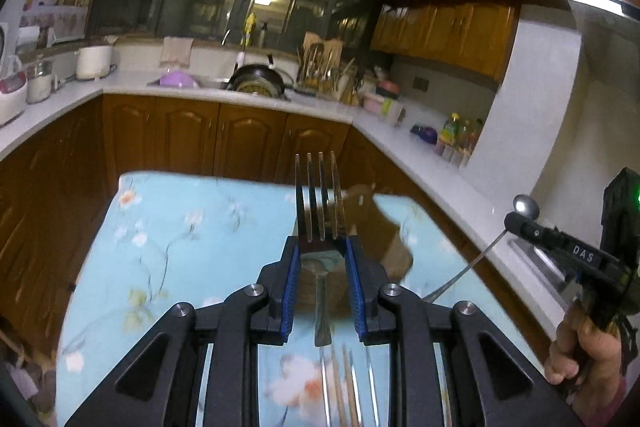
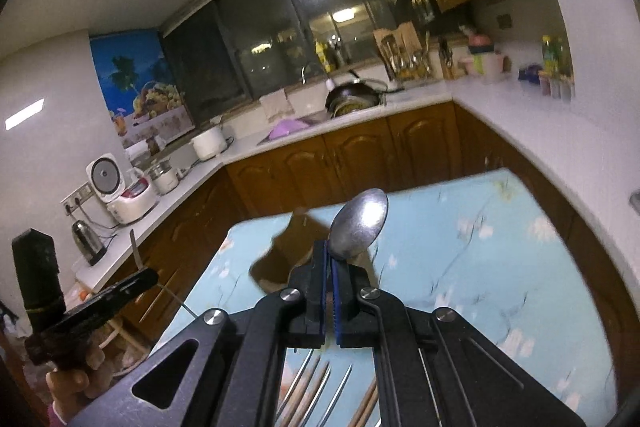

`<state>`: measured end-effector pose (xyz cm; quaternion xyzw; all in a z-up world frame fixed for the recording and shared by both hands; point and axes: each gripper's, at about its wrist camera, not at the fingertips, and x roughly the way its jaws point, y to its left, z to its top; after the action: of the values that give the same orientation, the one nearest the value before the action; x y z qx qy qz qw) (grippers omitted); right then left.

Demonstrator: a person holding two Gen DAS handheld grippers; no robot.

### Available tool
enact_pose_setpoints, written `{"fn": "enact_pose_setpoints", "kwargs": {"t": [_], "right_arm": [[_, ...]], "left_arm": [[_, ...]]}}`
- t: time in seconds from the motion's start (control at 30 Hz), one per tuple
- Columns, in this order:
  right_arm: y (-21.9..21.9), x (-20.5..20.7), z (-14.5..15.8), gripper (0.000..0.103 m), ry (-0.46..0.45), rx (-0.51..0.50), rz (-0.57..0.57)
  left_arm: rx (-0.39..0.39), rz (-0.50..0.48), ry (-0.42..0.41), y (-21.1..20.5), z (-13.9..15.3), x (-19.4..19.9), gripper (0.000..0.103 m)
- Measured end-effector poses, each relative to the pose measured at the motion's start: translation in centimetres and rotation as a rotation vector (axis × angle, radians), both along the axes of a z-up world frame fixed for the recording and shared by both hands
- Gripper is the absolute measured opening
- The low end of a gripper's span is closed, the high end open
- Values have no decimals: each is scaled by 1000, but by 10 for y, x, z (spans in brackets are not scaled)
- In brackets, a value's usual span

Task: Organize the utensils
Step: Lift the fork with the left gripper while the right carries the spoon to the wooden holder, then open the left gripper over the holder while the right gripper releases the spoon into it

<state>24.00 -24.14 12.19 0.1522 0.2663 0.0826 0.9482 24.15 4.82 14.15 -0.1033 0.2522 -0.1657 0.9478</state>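
Table under pale blue floral cloth (image 1: 168, 235), brown box (image 1: 384, 227), loose chopsticks and cutlery (image 1: 348, 387) at near edge
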Motion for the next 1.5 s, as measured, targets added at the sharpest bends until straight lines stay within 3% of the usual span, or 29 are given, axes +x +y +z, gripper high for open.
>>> {"fn": "enact_pose_setpoints", "kwargs": {"t": [0.13,0.27,0.43,0.57,0.67,0.77,0.97,1.3,1.37,1.43,1.5], "right_arm": [[-2,31,11,2,-28,-38,-16],[5,60,6,2,-13,-99,-15],[16,92,-23,2,41,-167,4],[25,106,-53,2,94,-190,31],[31,112,-74,2,129,-205,50],[31,113,-89,2,152,-210,65],[26,111,-85,2,143,-215,66],[23,111,-84,8,148,-175,46],[20,111,-85,13,155,-162,40],[18,108,-85,44,156,-142,39],[15,104,-83,51,148,-121,39]], "left_arm": [[8,5,-34,-14,0,36,20],[12,20,-35,-24,-19,70,20],[-13,57,11,-36,-48,111,20],[-18,83,69,-46,-89,140,20],[-35,68,105,-54,-95,161,21],[-3,54,113,-64,-101,174,21],[54,47,91,-78,-90,175,21],[59,46,94,-75,-90,157,25],[59,51,92,-72,-89,148,31],[55,63,92,-70,-88,141,40],[43,71,85,-65,-85,135,44]]}}
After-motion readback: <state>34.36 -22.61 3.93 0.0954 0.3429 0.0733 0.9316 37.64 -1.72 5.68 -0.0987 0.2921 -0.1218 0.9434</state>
